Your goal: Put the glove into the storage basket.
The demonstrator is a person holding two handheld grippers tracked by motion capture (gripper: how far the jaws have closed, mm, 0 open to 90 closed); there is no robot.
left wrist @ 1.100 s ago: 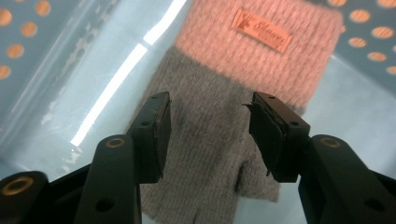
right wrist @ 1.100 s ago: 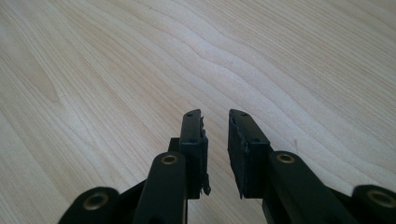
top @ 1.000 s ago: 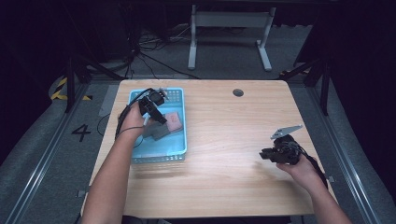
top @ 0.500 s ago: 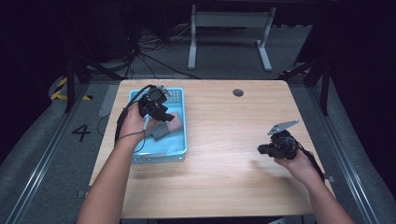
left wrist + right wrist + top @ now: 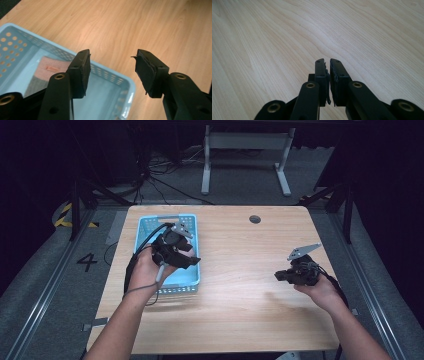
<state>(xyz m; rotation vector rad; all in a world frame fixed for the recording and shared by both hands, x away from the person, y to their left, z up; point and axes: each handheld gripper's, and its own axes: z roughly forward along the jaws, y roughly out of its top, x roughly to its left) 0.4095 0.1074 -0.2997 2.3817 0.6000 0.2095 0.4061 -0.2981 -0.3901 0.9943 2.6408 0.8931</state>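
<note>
A light blue perforated basket (image 5: 150, 227) stands on the left of the wooden table (image 5: 240, 250). A folded cloth (image 5: 50, 70), pink at one end and grey at the other, lies in this basket (image 5: 125, 82). My left gripper (image 5: 192, 261) hovers over the basket's near right corner. In its own view the left gripper (image 5: 112, 72) is open; its jaws have just been opening, with nothing between them. My right gripper (image 5: 278, 276) is held low over bare wood at the right. Its jaws (image 5: 329, 75) have just been closing and stand shut, empty.
A small round grommet (image 5: 255, 219) sits near the table's far edge. Behind the table stands a white metal frame (image 5: 245, 150) on a dark floor. Bare wood lies between the basket and the right hand.
My left hand has risen and moved from the basket's far part toward its near right corner, now covering the cloth in the high view. The right hand has stayed in place.
</note>
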